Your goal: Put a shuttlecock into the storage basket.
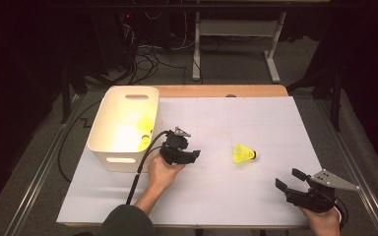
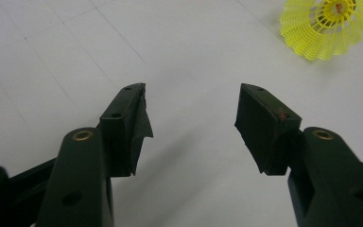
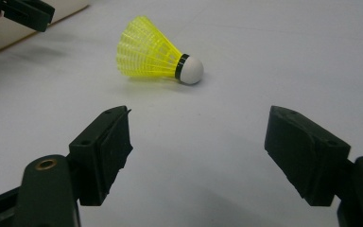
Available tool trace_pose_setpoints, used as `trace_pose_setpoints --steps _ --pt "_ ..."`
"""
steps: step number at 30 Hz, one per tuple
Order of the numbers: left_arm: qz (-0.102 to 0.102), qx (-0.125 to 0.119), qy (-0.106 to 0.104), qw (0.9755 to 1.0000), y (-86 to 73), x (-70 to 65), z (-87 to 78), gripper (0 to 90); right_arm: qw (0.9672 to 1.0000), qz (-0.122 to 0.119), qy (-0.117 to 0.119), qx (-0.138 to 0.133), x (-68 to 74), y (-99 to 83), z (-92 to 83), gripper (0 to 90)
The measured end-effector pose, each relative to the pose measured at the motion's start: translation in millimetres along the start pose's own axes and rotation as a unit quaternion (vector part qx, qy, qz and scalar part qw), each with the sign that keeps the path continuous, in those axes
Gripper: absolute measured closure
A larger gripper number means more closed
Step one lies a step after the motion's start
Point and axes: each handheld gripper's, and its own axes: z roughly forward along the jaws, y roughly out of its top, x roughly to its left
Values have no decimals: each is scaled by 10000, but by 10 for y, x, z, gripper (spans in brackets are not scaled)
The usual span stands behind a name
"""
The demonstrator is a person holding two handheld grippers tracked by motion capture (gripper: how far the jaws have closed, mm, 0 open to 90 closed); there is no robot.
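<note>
A yellow shuttlecock (image 1: 243, 153) with a white cork lies on its side on the white-covered table (image 1: 256, 118), right of centre. My left gripper (image 1: 196, 156) hovers to its left, beside the bin, jaws pointing toward it. In the left gripper view the left gripper (image 2: 191, 90) is open with nothing between its jaws, and the shuttlecock (image 2: 326, 26) lies ahead at the upper right. My right gripper (image 1: 286, 178) sits near the front right corner, also open and empty. In the right gripper view the right gripper (image 3: 198, 113) faces the shuttlecock (image 3: 156, 52), which lies well ahead of the jaws.
A white plastic bin (image 1: 123, 160) stands at the table's left with two yellow shuttlecocks (image 1: 145, 123) inside. The left gripper's cable (image 1: 138, 172) trails toward the front edge. Beyond the far wooden edge (image 1: 216, 91) are floor cables and a desk frame (image 1: 236, 29).
</note>
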Motion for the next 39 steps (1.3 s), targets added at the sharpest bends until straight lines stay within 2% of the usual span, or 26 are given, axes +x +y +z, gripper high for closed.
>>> trace_pose_setpoints --steps 5,12,15,24,32,39 --pt "48 4 31 10000 -38 13 -3 442 10000 32 -8 10 -10 9 12 244" --pt "-7 -11 -23 10000 -75 50 5 440 10000 -38 -14 83 32 54 60 245" --pt "-12 59 30 10000 -89 57 9 443 9999 -62 52 147 53 78 87 257" --pt "-68 44 19 10000 -105 54 25 442 9994 -125 242 217 130 225 206 269" --pt "-42 72 35 10000 -130 57 22 441 9988 -101 329 355 192 339 350 292" --pt "4 98 30 9999 -138 47 23 439 9978 -183 415 486 298 425 474 328"
